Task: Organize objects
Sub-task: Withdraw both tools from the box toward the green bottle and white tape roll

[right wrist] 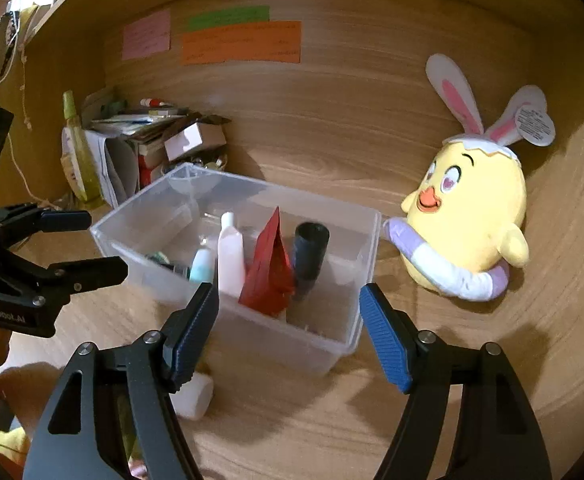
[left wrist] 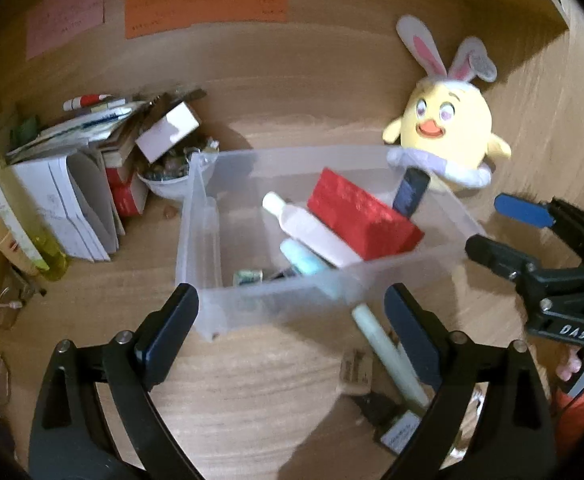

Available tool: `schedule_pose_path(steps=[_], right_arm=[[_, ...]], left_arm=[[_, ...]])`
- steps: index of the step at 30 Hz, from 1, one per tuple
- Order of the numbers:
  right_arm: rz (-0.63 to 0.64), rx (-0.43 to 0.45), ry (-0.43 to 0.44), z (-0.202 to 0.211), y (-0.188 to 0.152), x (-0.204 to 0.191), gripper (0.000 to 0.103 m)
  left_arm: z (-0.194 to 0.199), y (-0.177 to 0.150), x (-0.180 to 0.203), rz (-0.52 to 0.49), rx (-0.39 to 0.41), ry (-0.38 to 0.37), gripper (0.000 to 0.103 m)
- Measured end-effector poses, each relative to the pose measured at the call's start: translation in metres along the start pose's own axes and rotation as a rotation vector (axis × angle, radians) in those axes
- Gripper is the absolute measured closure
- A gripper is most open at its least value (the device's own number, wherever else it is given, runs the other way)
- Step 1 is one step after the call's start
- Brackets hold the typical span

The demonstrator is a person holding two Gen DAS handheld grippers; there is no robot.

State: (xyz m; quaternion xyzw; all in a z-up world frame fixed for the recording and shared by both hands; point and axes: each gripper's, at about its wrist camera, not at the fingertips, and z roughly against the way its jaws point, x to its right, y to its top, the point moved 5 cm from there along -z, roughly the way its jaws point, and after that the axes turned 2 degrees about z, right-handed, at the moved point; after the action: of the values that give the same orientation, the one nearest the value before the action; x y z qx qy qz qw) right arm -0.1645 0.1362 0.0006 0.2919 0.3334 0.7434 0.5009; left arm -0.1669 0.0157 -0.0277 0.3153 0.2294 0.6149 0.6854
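Observation:
A clear plastic bin [left wrist: 196, 240] [right wrist: 355, 320] stands on the wooden desk. It holds a red box [left wrist: 359, 216] [right wrist: 270, 272], a white bottle [left wrist: 311, 232] [right wrist: 231, 256], a pale teal tube [left wrist: 307, 268] [right wrist: 203, 266] and a dark cylinder [left wrist: 411, 192] [right wrist: 311, 252]. My left gripper [left wrist: 292, 312] is open and empty at the bin's near wall. My right gripper [right wrist: 288, 320] is open and empty at the bin's near corner. A pale green pen [left wrist: 387, 356] and small packets [left wrist: 395, 420] lie on the desk in front of the bin.
A yellow chick plush [left wrist: 447, 136] [right wrist: 471, 232] with rabbit ears sits right of the bin. Books, papers and a bowl [left wrist: 92, 168] [right wrist: 140, 148] pile up at the back left. A white cylinder [right wrist: 194, 398] lies by my right gripper's left finger. Coloured notes [left wrist: 204, 4] hang on the back wall.

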Motion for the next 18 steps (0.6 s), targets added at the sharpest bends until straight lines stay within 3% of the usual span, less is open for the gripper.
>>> schedule_pose_path(steps=[11, 18], right_arm=[[-0.030, -0.035, 0.034, 0.011, -0.028, -0.001, 0.033], [-0.053, -0.077, 0.085, 0.000, -0.043, -0.013, 0.033]], left_arm=[[0.005, -0.049, 0.031, 0.004, -0.089, -0.080, 0.008], [-0.005, -0.071, 0.041, 0.082, -0.153, -0.122, 0.008]])
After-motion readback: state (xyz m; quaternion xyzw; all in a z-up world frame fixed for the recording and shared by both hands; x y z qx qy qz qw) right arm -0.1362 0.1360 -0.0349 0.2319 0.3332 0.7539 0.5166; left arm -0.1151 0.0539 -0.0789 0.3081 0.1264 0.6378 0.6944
